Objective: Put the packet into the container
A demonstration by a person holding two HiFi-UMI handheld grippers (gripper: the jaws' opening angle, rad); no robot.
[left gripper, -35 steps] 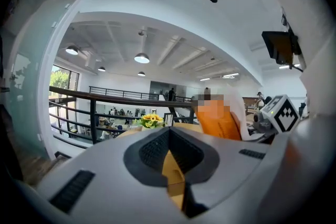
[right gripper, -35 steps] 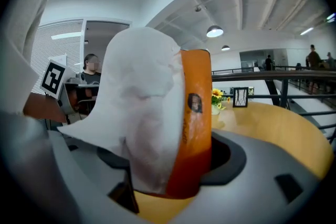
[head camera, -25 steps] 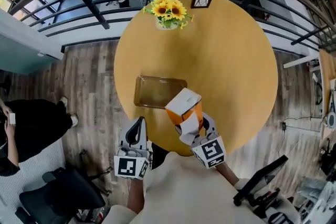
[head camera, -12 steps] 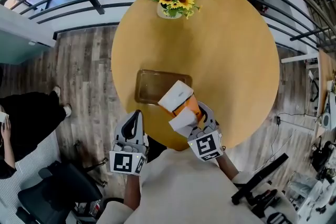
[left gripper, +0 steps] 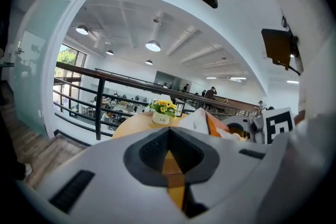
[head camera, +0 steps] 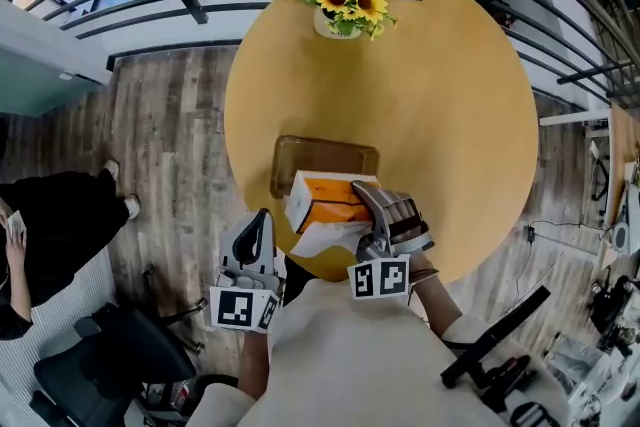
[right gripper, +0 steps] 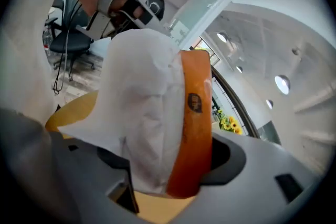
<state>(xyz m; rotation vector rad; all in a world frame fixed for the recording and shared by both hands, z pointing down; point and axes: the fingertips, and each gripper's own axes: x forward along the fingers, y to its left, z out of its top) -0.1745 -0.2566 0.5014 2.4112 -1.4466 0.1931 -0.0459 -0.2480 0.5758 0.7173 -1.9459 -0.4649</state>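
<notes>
Round wooden table (head camera: 450, 115) — packet (head camera: 325, 200) clamped in right gripper (head camera: 363, 211), over container (head camera: 322, 149) edge.

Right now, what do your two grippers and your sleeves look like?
Both the left gripper and the right gripper have pale grey, tapering shells with dark grey pads inside the jaws. Each carries a white cube printed with black square markers. The person wears a light cream top.

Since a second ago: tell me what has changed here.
The right tongs rolled over and carried the packet leftward, from the container's near right corner to over its near edge. The packet now lies on its side, still gripped. Nothing was taken or released. The left tongs, container and sunflowers stayed put.
</notes>
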